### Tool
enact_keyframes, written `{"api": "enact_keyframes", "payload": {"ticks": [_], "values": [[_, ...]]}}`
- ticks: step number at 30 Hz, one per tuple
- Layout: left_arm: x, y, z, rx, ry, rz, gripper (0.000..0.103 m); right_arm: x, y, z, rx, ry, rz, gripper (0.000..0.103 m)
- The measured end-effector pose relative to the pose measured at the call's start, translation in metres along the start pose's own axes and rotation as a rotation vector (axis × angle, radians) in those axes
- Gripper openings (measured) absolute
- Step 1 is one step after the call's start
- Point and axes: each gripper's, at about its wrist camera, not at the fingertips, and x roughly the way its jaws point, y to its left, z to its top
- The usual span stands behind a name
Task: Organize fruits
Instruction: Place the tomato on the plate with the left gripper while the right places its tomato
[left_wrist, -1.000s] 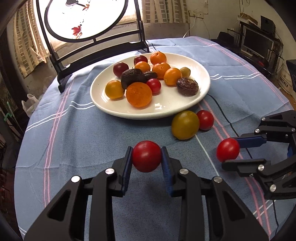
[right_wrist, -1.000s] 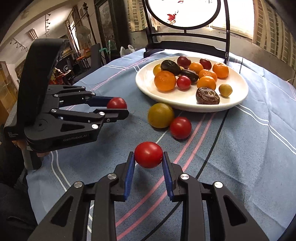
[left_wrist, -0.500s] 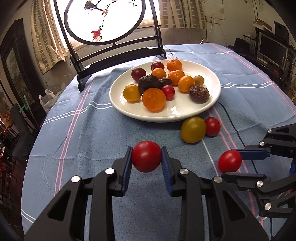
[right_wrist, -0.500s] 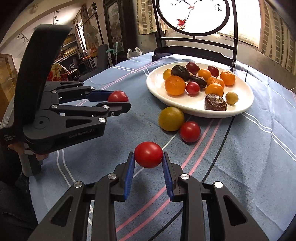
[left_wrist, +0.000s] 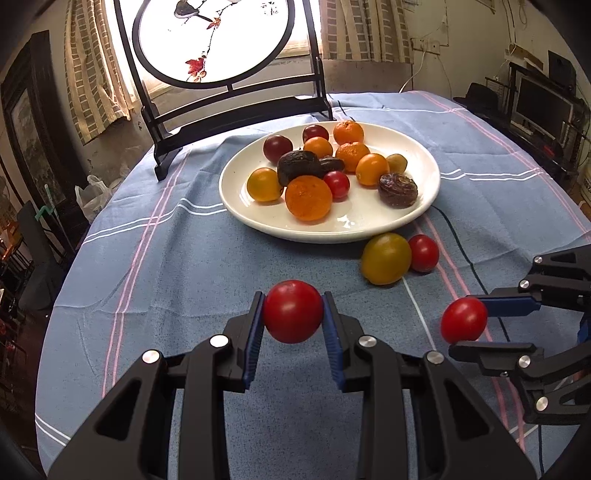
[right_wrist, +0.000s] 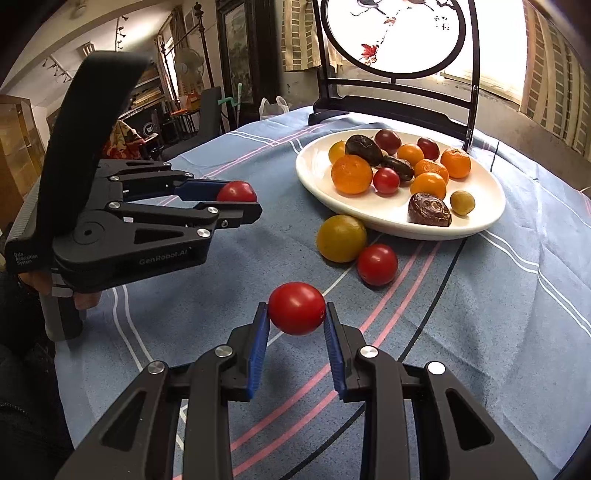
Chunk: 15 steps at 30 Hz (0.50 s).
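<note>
My left gripper (left_wrist: 293, 314) is shut on a red tomato (left_wrist: 293, 311) and holds it above the blue tablecloth. It also shows in the right wrist view (right_wrist: 236, 201). My right gripper (right_wrist: 296, 317) is shut on another red tomato (right_wrist: 297, 313), seen too in the left wrist view (left_wrist: 464, 320). A white plate (left_wrist: 369, 225) with several oranges, tomatoes and dark fruits sits ahead. A yellow tomato (left_wrist: 386, 258) and a small red tomato (left_wrist: 423, 253) lie on the cloth by the plate's near rim.
A black stand with a round painted screen (left_wrist: 214, 40) stands behind the plate. A thin black cable (left_wrist: 458, 243) runs across the cloth at the right. The round table's edge (left_wrist: 55, 295) drops off at the left.
Both grippers have risen and pulled back a little with their tomatoes still held. The plate and the loose fruits have not moved.
</note>
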Motion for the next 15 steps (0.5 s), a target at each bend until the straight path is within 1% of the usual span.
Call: {"api": "enact_keyframes", "payload": {"ticks": [2,4,7,11,14,15], "values": [[0.0014,0.0014,0.0023,0.005,-0.004,-0.023,0.03,-0.001,-0.0008,-0.0005,0.004,0.0,0.009,0.03],[0.0016,0.0005,0.0037,0.014,-0.015,-0.031,0.03,-0.0039,0.0014,-0.0023,-0.007,-0.004,0.012,0.03],[0.0029,0.0008,0.0042,0.018,-0.017,-0.052,0.03,-0.0061,0.0039,-0.0037,-0.024,-0.013,0.046,0.03],[0.003,0.0019,0.0022,0.028,-0.017,-0.044,0.03,-0.003,0.0051,-0.0067,-0.037,0.001,0.064,0.03],[0.0015,0.0061,0.0004,0.017,-0.017,-0.046,0.03,-0.0012,0.0018,-0.0059,-0.009,0.006,0.082,0.03],[0.0012,0.0068,-0.0003,0.017,-0.016,-0.039,0.03,-0.0012,0.0021,-0.0059,-0.009,0.007,0.073,0.03]]}}
